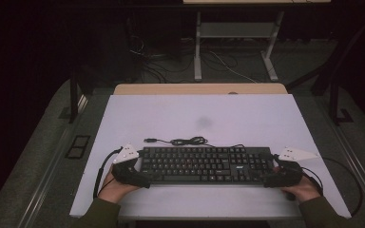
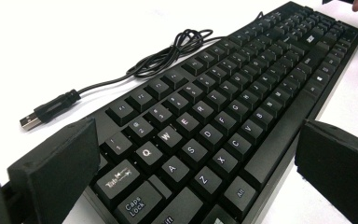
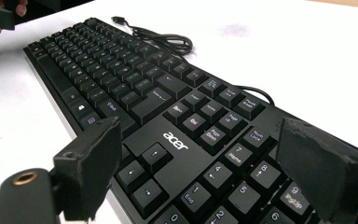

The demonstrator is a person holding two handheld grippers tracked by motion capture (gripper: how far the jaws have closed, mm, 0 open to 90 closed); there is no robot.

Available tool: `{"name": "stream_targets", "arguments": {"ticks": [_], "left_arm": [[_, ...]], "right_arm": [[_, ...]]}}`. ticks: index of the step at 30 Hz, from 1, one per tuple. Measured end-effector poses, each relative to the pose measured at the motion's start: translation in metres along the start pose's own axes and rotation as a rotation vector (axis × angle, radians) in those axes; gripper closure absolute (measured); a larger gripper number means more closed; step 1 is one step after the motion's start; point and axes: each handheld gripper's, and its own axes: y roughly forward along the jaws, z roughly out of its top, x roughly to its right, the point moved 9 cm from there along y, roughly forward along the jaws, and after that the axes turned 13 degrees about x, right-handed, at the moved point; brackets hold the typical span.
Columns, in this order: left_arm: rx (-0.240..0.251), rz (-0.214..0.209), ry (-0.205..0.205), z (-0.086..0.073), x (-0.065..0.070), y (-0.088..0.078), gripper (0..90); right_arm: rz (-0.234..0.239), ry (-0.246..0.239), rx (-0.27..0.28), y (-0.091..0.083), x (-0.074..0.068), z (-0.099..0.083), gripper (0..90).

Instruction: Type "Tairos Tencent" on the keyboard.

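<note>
A black Acer keyboard (image 1: 204, 165) lies flat across the near part of the white table (image 1: 199, 114). Its cable (image 1: 187, 141) is coiled just behind it and ends in a USB plug (image 2: 30, 121) lying free on the table. My left gripper (image 1: 142, 170) is at the keyboard's left end, open, one jaw behind the back edge and one in front of the front edge (image 2: 196, 140). At the number-pad end my right gripper (image 1: 268, 168) stands the same way, open, straddling the keyboard (image 3: 200, 140). A hand holds each gripper.
A faint grey smudge (image 1: 204, 122) marks the table behind the cable. The table's far edge shows a wooden strip (image 1: 199, 89). Beyond it stand a white desk frame (image 1: 237, 42) and loose cables on the dark floor (image 1: 161, 61).
</note>
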Motion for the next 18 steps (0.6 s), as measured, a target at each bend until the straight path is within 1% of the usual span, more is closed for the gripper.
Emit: {"name": "stream_targets", "arguments": {"ticks": [5,9,18], "left_arm": [[-0.004,0.006,0.003,-0.0012,-0.0009,0.0,0.0],[-0.013,0.003,0.002,-0.0029,-0.0009,0.0005,0.0],[-0.013,-0.002,0.0,-0.0031,0.0006,0.0011,0.0]], "right_arm": [[0.007,-0.011,-0.002,0.0,-0.0016,-0.0002,14.0],[0.008,-0.01,-0.002,0.0,-0.0016,-0.0002,14.0],[0.009,-0.006,-0.004,0.0002,-0.0024,-0.0003,14.0]]}}
